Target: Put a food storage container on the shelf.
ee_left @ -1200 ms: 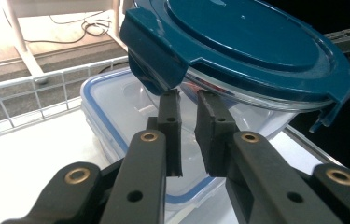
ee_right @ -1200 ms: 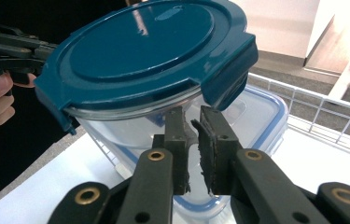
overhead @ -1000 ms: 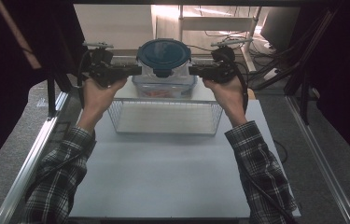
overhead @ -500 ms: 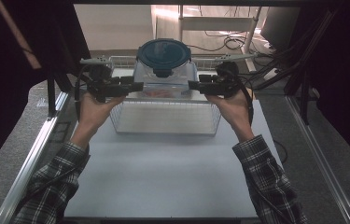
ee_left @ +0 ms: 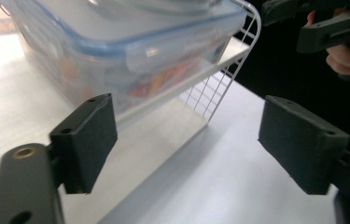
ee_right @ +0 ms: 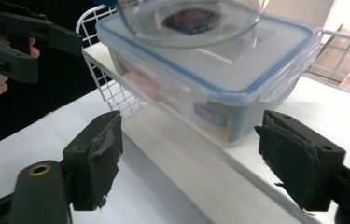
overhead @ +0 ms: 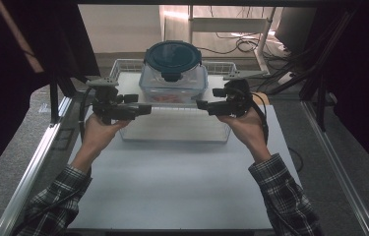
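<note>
Beside the container (overhead: 173,83), both grippers' jaws gape apart.

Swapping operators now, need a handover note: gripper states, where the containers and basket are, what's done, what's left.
Left gripper: open, holding nothing, at the left of the rectangular container.
Right gripper: open, holding nothing, at its right.
Things: the rectangular container, clear with a blue-trimmed lid and packets inside, sits in the white wire basket on the table. A round container with a dark blue lid is stacked on top of it.
Done: both grippers brought up to the stack, one on each side.
Left: probably close in on the rectangular container from both sides and lift; nothing gripped yet.
</note>
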Demonstrator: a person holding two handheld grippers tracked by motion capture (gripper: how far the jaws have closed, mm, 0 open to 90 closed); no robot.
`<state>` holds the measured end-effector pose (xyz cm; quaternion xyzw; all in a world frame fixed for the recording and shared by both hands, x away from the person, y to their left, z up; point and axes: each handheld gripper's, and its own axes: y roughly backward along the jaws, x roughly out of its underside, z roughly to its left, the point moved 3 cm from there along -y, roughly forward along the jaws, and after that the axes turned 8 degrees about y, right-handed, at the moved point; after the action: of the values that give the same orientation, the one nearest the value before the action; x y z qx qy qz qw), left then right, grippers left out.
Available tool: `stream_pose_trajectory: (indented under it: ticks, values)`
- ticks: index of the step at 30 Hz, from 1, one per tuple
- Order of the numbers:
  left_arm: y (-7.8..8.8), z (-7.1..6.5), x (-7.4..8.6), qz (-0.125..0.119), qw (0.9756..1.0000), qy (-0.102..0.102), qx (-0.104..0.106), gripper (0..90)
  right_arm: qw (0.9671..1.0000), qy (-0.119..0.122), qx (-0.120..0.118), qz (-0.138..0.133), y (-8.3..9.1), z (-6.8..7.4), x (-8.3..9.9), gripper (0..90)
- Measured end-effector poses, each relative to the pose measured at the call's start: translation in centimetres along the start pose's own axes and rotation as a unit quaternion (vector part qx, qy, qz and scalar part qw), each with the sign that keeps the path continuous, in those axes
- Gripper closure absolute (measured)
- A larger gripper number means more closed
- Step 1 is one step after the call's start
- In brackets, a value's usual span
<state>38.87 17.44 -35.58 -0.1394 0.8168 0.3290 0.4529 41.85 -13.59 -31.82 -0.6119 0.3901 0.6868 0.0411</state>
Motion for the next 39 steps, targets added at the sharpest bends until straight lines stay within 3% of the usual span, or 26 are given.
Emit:
stream_pose_trajectory:
  ticks: [17, 26, 39]
  values:
    - [-0.7, -1.3, 4.4, 0.030, 0.9993, -0.019, -0.003, 6.3, 0.9999, 0.008, -0.011, 0.010, 0.0, 1.9, 2.9, 9.2]
    - [-0.9, -1.5, 7.0, 0.031, 0.9993, -0.020, 0.000, 3.9, 0.9992, 0.024, -0.016, 0.028, -0.2, 3.3, 5.7, 2.5]
    - [-1.5, -1.8, 11.4, 0.049, 0.9986, -0.023, 0.000, 2.0, 0.9993, 0.021, -0.014, 0.029, -0.1, 4.6, 10.0, 0.1]
